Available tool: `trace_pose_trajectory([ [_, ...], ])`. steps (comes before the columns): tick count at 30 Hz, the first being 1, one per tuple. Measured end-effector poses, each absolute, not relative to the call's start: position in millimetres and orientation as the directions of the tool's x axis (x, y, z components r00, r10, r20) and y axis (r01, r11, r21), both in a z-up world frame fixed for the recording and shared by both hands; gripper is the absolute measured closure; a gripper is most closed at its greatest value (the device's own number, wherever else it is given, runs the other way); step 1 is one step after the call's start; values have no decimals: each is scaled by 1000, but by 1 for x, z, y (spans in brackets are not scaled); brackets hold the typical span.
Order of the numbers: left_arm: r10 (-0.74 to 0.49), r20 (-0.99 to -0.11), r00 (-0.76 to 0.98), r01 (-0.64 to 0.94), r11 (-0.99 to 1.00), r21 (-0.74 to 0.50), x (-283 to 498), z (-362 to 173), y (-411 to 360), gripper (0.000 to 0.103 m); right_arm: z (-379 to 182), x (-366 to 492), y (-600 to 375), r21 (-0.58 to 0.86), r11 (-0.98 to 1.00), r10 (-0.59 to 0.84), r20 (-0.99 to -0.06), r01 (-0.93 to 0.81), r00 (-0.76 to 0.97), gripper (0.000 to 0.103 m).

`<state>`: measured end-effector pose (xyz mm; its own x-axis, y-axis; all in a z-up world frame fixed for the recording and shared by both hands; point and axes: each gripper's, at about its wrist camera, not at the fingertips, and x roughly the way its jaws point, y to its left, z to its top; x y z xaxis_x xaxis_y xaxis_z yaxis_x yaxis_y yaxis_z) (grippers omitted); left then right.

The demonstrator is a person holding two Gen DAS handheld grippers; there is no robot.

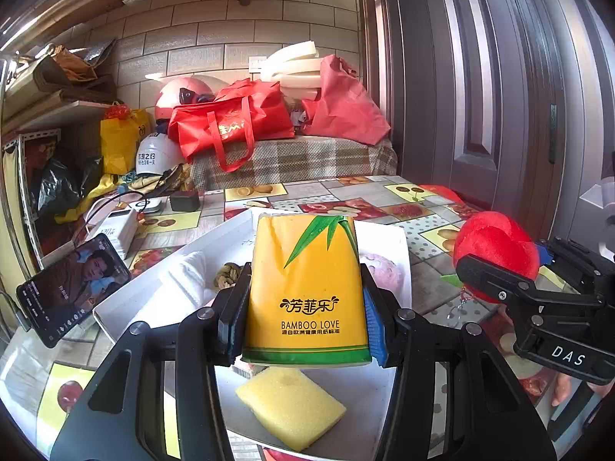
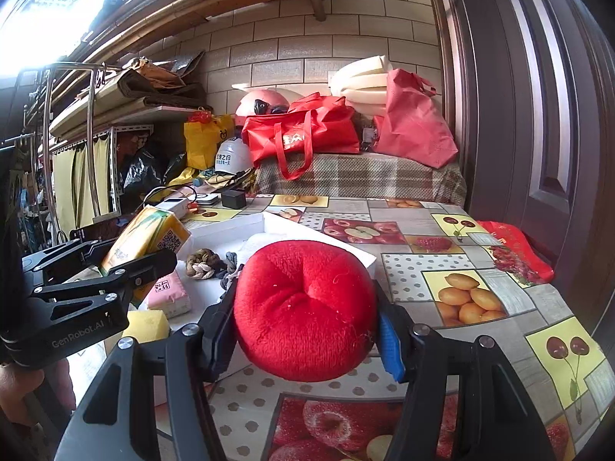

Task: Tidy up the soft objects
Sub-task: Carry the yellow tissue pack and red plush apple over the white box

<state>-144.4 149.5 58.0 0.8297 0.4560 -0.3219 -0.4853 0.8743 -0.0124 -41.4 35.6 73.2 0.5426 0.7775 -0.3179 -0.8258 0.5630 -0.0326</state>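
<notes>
My left gripper (image 1: 305, 315) is shut on a yellow tissue pack (image 1: 307, 288) marked BAMBOO LOVE and holds it above a white tray (image 1: 115, 303). In the tray lie a yellow sponge (image 1: 290, 407), a white towel (image 1: 180, 284) and a knotted rope (image 1: 226, 274). My right gripper (image 2: 305, 326) is shut on a red plush apple (image 2: 303, 307), held above the table just right of the tray (image 2: 269, 226). The right wrist view also shows the tissue pack (image 2: 150, 238), a pink tissue packet (image 2: 169, 294), the sponge (image 2: 148, 324) and the rope (image 2: 203, 263).
A fruit-print tablecloth (image 2: 461, 292) covers the table. A phone (image 1: 73, 288) stands propped at the left, with a power bank (image 1: 119, 230) and cables behind it. Red bags (image 1: 230, 123) and helmets sit on a bench at the back. A red packet (image 2: 515, 249) lies at the right edge.
</notes>
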Motion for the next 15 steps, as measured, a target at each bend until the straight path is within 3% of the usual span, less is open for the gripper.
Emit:
trace_pose_trajectory([
  [15,514,-366,776,-569,821,-52,-139,54,204,53,69,-48,93,-60,484,803,-366,-873,470,40],
])
